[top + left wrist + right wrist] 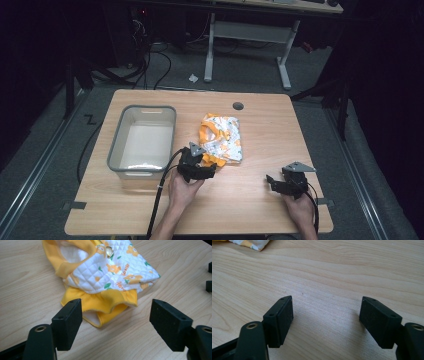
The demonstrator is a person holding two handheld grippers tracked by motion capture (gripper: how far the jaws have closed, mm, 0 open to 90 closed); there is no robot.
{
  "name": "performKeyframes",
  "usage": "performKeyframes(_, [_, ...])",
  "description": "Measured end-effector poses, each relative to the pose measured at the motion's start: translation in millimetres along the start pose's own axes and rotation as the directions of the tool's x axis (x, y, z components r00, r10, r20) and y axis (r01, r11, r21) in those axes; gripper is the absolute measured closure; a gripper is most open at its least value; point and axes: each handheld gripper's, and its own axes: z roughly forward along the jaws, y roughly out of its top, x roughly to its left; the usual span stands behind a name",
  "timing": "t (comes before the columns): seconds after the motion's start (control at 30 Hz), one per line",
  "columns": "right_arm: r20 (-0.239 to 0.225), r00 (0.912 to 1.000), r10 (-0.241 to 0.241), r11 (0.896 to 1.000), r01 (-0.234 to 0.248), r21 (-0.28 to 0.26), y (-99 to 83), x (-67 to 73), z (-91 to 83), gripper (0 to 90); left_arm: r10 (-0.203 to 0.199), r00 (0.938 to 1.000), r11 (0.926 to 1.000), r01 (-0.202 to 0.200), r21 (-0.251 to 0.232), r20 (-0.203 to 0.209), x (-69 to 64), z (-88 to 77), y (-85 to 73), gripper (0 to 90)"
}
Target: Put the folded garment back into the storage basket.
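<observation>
A folded quilted baby garment (221, 138), white with orange flower print and yellow ribbed trim, lies on the wooden table (250, 200) near its middle, just to the right of a grey plastic bin (143, 141) and below a small round hole (238, 106) in the tabletop. The left gripper (207, 171) sits at the garment's near-left corner, its 2 jaws spread wide and holding nothing. In the left gripper view the left gripper (116, 323) faces the garment (105, 277) from just short of it: the yellow hem (100, 303) reaches down toward the gap between the jaws but lies apart from both pads, with bare wood between them. A brass snap (109, 250) shows on the quilted top layer, beside the yellow-edged neck opening. The right gripper (274, 181) rests well apart from the garment, toward the table's near-right part, and its 2 jaws also stand wide with nothing between them. In the right gripper view the right gripper (325, 317) looks over bare wood, and 1 corner of the garment (253, 244) shows at the top-left edge. Seen from the high view, the garment's long axis runs from the near side of the table to the far side, tilted slightly, with the yellow hem end toward the person.
</observation>
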Motion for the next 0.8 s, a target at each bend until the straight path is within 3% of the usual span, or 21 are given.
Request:
performKeyframes(0.3, [0.000,1.0000,0.000,1.000,0.000,0.000,0.0,0.0,0.0,27.4,-0.046,0.9989,0.9988,0.045,0.018,0.014,8.0,7.6,12.2,23.1])
performKeyframes(0.5, [0.000,1.0000,0.000,1.000,0.000,0.000,0.0,0.0,0.0,27.4,-0.047,0.9988,0.9987,0.047,0.019,-0.011,11.5,12.4,22.4,21.4])
performKeyframes(0.8, [-0.001,1.0000,0.000,1.000,0.000,0.000,0.0,-0.1,0.0,27.4,-0.093,0.9957,0.9957,0.093,0.009,-0.010,19.9,25.4,34.5,20.5])
